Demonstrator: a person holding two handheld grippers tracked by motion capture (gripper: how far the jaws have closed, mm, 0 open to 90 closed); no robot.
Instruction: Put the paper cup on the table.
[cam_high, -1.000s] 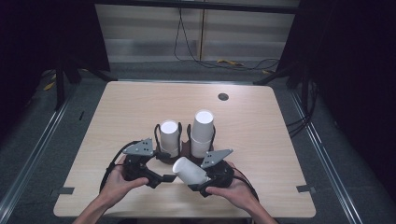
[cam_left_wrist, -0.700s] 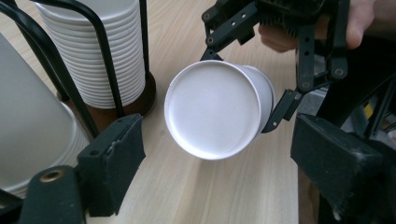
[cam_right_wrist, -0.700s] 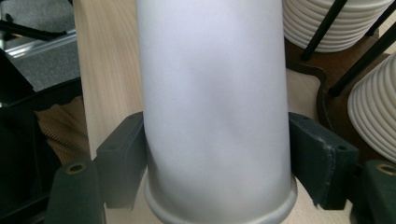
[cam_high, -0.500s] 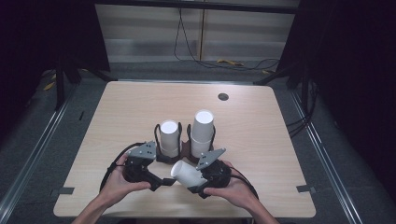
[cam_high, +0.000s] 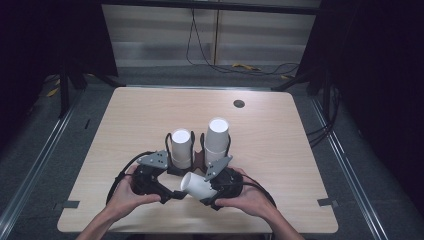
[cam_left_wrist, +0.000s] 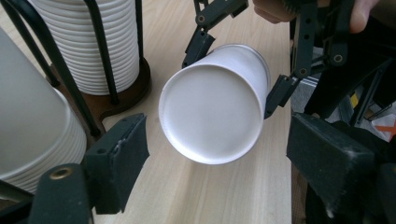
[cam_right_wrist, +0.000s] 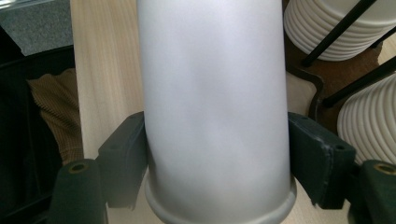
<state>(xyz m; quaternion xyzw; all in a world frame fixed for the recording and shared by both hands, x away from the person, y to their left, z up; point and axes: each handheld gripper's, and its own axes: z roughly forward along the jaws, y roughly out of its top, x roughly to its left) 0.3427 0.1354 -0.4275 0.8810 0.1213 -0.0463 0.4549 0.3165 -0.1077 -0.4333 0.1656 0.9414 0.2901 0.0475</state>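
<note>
Worktop (cam_high: 280, 150) carries a dark cup rack (cam_high: 198, 159) near its front middle; every position below is relative to that rack. Two stacks stand upside down in it: taller stack (cam_high: 217, 140) on the rack's right post, shorter stack (cam_high: 181, 147) on its left.

Loose paper cup (cam_high: 199, 186) sits just in front of the rack, lying sideways in the air, base pointing to the person's left.

Right tool (cam_high: 219, 189), front-right of the rack, pinches the cup by its wall close to the rolled rim; both pads press the sides in the right gripper view.

Left tool (cam_high: 170, 192), front-left of the rack, is spread, jaws either side of the cup's base (cam_left_wrist: 211, 114) but apart from it.

Handling guess: cup is very light, thin-walled, crushes easily, slick surface. Best hold is near the rim or the base, where it's stiffest, with light squeeze only.
</note>
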